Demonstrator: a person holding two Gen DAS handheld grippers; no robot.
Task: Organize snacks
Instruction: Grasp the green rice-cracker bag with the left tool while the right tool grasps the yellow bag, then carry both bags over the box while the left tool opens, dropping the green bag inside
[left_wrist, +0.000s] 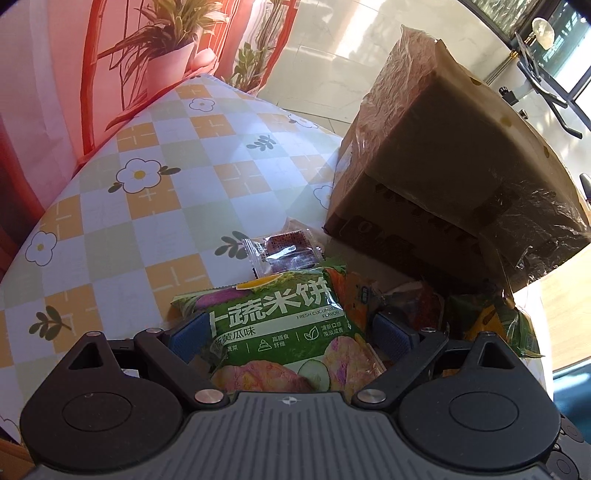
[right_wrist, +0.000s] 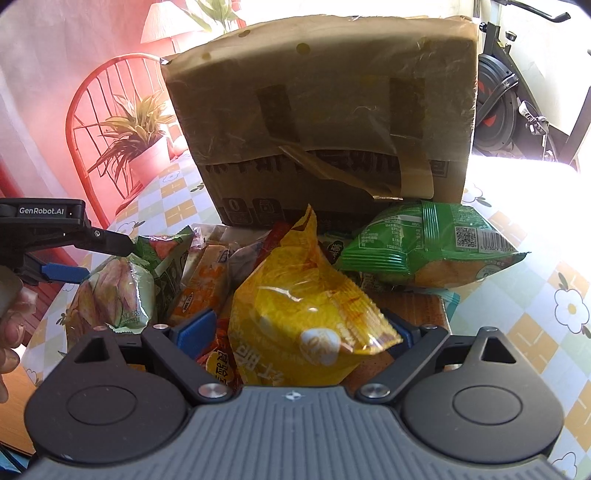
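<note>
Glossy plastic wrappers make up one loose heap of snacks on the checked, flower-printed tablecloth (left_wrist: 147, 206), right in front of both hand-held grippers. Two crinkly green packets can be counted: a green cucumber rice-cracker packet (left_wrist: 284, 332) lying between the spread blue pads of the left gripper (left_wrist: 291, 328), and a puffy green barcode packet (right_wrist: 428, 247) ahead and to the right of the right gripper (right_wrist: 299, 328). One puffed yellow foil snack bag (right_wrist: 303, 306) sits between the right gripper's wide-set pads; its crimped top points up. Whether either set of pads actually presses its packet cannot be told. One small clear wrapper with a dark square biscuit (left_wrist: 284, 253) lies just beyond the left gripper's packet. One orange flat packet (right_wrist: 203, 284) lies left of the yellow bag. One big brown cardboard box (right_wrist: 325, 122), taped and wrapped in wrinkled film, stands behind the heap.
</note>
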